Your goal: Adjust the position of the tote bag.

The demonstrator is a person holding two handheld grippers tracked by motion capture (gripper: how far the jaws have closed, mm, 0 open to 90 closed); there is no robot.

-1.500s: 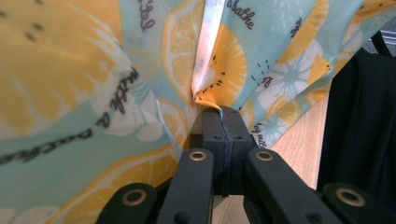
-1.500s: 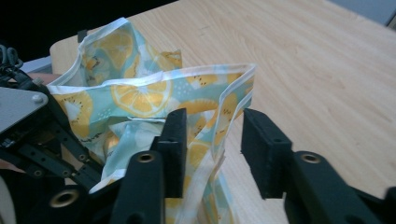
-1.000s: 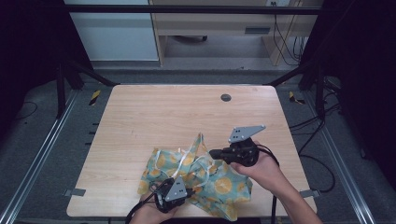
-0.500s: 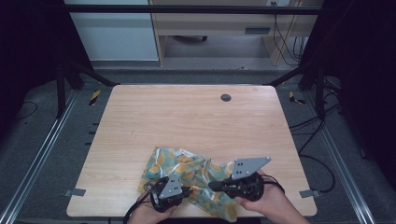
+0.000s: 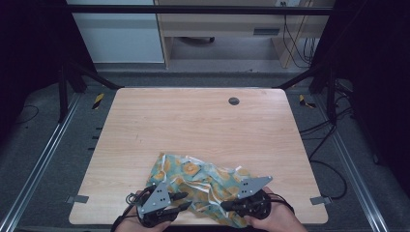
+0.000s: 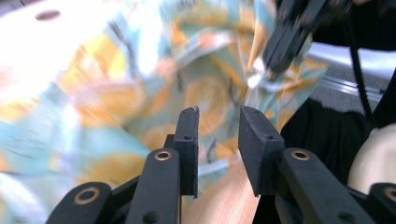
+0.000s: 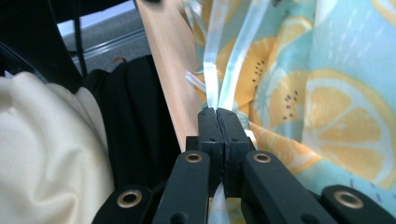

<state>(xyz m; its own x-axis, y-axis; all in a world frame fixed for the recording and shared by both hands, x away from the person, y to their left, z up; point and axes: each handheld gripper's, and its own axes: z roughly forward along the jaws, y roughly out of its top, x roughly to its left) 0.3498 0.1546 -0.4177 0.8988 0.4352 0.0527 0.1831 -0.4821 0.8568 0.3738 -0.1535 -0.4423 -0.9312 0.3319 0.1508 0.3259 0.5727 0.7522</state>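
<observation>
Right gripper (image 5: 227,207): at the near edge of the table, right of centre in the high view, held in the person's right hand (image 5: 270,220). Its jaws are pressed together on a pale ribbon (image 7: 215,88), which runs up from between the pads in the right gripper view.

Left gripper (image 5: 183,201): at the near edge too, left of the other, grey three-cornered plate on top, jaws aimed rightward at the fabric. In the left gripper view the jaws stand a narrow way apart, having just been opening, with nothing pressed between the pads; wood and cloth show through the gap.

Cloth (image 5: 203,179): a crumpled teal piece printed with orange and lemon slices, lying on the near part of the table between and just beyond the two grippers, white ribbon ties strewn over it. In the left gripper view it is blurred, so whether the left jaw tips touch its edge I cannot tell.

Ribbon and cloth: the clamped ribbon rises taut beside the printed fabric (image 7: 345,93); it seems to belong to the cloth, though the join is hidden.

Table (image 5: 193,121): light wood, bare beyond the cloth.

Round dark inset (image 5: 234,101): near the far edge, well apart from the cloth.

Far surroundings: grey floor with cables at the right.
</observation>
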